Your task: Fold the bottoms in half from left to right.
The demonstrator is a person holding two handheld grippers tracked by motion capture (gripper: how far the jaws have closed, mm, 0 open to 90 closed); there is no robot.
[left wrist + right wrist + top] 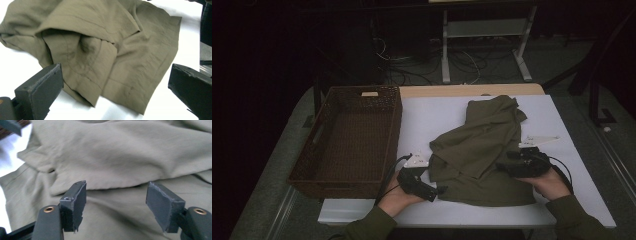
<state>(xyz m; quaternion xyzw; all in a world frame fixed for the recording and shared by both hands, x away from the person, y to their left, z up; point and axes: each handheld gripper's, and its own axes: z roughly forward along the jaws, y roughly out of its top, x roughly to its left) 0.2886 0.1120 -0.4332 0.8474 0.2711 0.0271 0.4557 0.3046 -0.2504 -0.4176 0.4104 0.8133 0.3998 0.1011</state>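
We start with the bench (557, 200), a white surface that carries everything here; at its left end a large brown woven basket (347, 140) stands with nothing in it that we can make out in the dim light. Beside the basket, spread over the middle of the bench, lies the olive garment (482, 145), rumpled and partly doubled over itself, with a flat lower panel toward the near edge and a bunched heap above it. Our right claw (510, 167) sits at the garment's right edge; in the right gripper view its jaws stand apart over a raised fold (120, 165), with cloth beneath them but nothing pinched. Our left claw (436, 193) rests at the lower left corner of the garment; in the left gripper view its jaws are spread wide, framing the folded flap (85, 72) without touching it. The risks from here, as we judge them, come from the loose layering: a claw closing on the heap may catch a single layer, so the rest slides out, or snag two layers and drag the whole pile askew. If the two claws grip uneven spots, the fold will likely twist, and a pull toward the near edge could drag cloth off the bench.
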